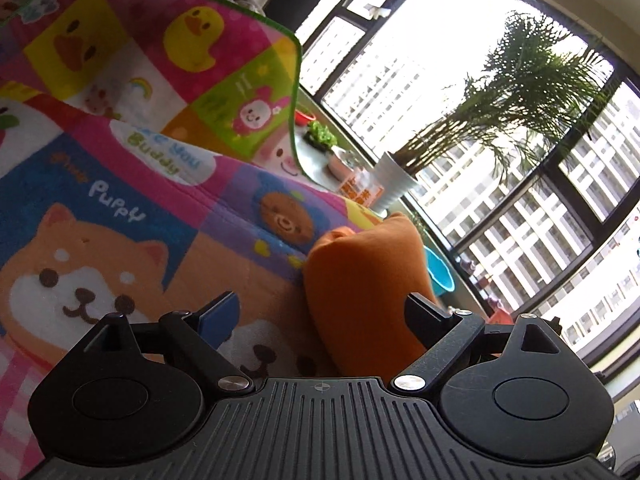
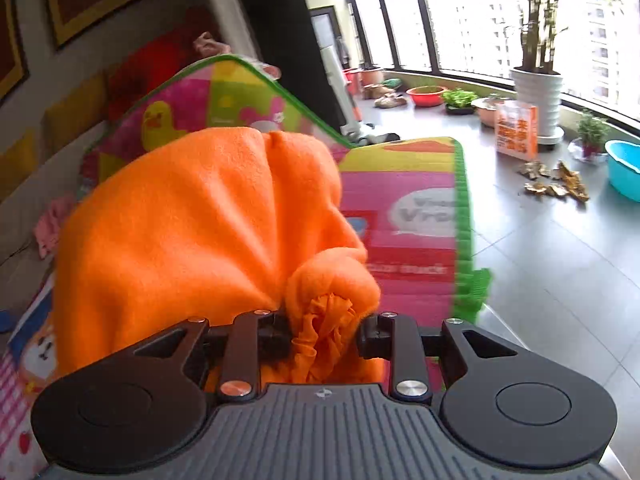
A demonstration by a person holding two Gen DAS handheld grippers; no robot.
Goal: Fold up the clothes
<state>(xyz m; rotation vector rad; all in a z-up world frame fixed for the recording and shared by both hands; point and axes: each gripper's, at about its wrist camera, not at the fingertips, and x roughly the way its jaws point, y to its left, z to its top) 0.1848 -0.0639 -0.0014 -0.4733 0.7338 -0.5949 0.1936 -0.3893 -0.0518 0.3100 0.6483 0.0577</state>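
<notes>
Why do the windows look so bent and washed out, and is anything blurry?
Left wrist view: the fisheye lens bows the window frames, and daylight blows the glass out to white, leaving the palm half in silhouette. Right wrist view: the same curving at the edges, glare in the windows, and soft blur on the mat's green edge; the orange cloth stays fairly sharp.

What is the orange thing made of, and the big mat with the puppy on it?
The orange cloth looks like soft fleece: fuzzy, matte, bunching into folds. The mat looks like thick foam with a smooth printed top; its folded layers hold stiff edges. That is a guess.
</notes>
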